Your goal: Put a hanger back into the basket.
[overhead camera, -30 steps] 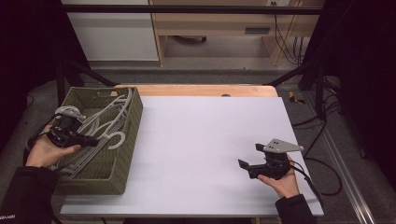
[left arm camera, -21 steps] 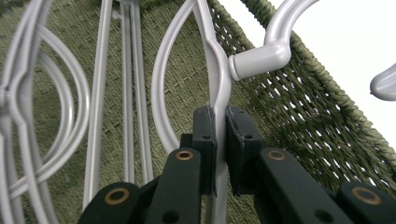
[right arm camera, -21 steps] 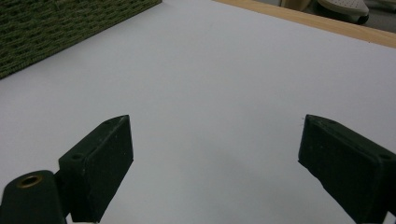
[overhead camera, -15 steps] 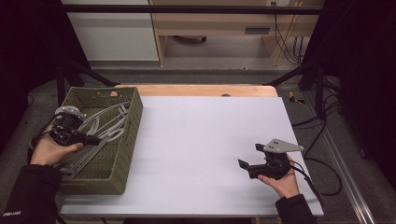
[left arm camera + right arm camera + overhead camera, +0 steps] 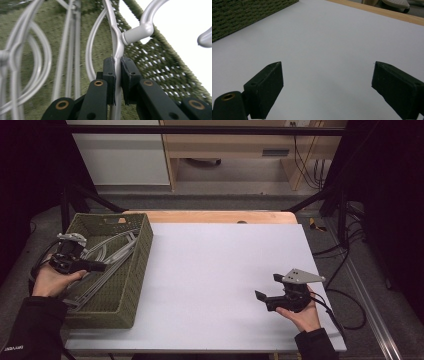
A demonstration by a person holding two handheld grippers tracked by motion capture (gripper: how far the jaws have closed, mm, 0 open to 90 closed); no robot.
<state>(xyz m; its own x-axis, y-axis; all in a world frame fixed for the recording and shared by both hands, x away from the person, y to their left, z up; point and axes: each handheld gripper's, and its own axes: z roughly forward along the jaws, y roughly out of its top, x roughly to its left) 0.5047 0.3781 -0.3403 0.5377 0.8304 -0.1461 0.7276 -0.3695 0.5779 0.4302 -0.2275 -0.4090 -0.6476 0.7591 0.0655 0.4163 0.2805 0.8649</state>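
Note:
A green woven basket (image 5: 135, 285) at the table's left holds several grey plastic hangers (image 5: 107, 254). My left gripper (image 5: 100, 267) reaches into the basket, shut on one grey hanger (image 5: 115, 47) just below its hook neck. In the left gripper view the two pads clamp the hanger's thin bar, and the hook (image 5: 147, 22) curves up over the basket wall (image 5: 160, 62). My right gripper (image 5: 268, 287) rests low over the white table (image 5: 215, 270) at the right, jaws wide open with nothing between them. The right gripper (image 5: 327, 82) faces bare white surface.
A wooden strip (image 5: 210, 216) edges the table's far side. The basket's corner (image 5: 242, 17) lies far off in the right gripper view. Cables (image 5: 345, 300) trail off the table's right side. A cabinet (image 5: 120, 150) and shelf stand beyond.
The left hand has shifted slightly with the hanger in the basket. The right hand has stayed put.

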